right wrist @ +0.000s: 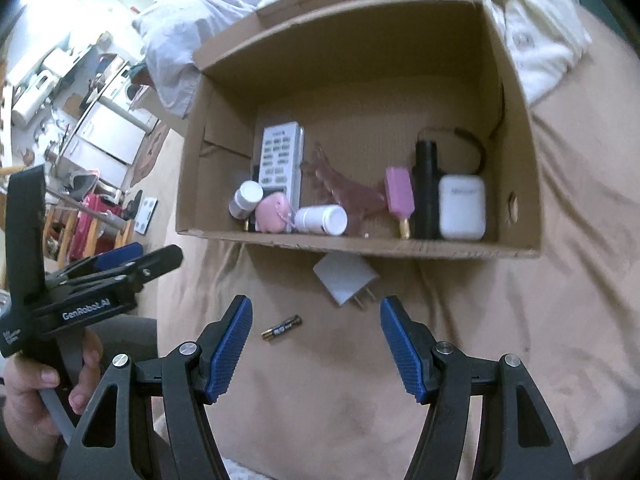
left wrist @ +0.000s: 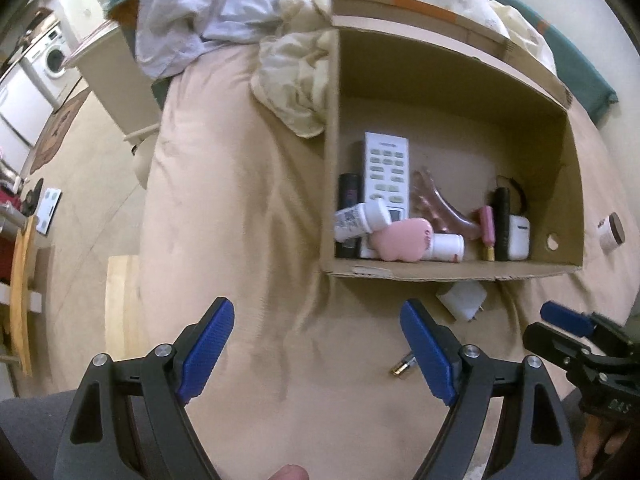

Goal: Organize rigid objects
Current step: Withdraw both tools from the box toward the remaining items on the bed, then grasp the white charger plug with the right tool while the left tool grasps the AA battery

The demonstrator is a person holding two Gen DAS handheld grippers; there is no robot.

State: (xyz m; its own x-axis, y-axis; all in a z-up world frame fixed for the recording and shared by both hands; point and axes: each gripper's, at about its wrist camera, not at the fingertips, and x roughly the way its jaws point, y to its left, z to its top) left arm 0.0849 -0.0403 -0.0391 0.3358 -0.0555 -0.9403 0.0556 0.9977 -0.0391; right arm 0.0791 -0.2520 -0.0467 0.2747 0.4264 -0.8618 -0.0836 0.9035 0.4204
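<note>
We count, left to right: one battery [right wrist: 281,328] and one white charger [right wrist: 346,283] on the beige bedcover [right wrist: 520,340], just outside the near wall of one cardboard box [right wrist: 360,246]. Inside: one remote [right wrist: 280,162], two white bottles, one earbud case [right wrist: 461,207]. Left gripper [left wrist: 318,346] and right gripper [right wrist: 316,338] both gape empty; bare cover lies between them.

Black bottle [left wrist: 349,208] label blurred; jar [left wrist: 611,235] lettering unreadable.
</note>
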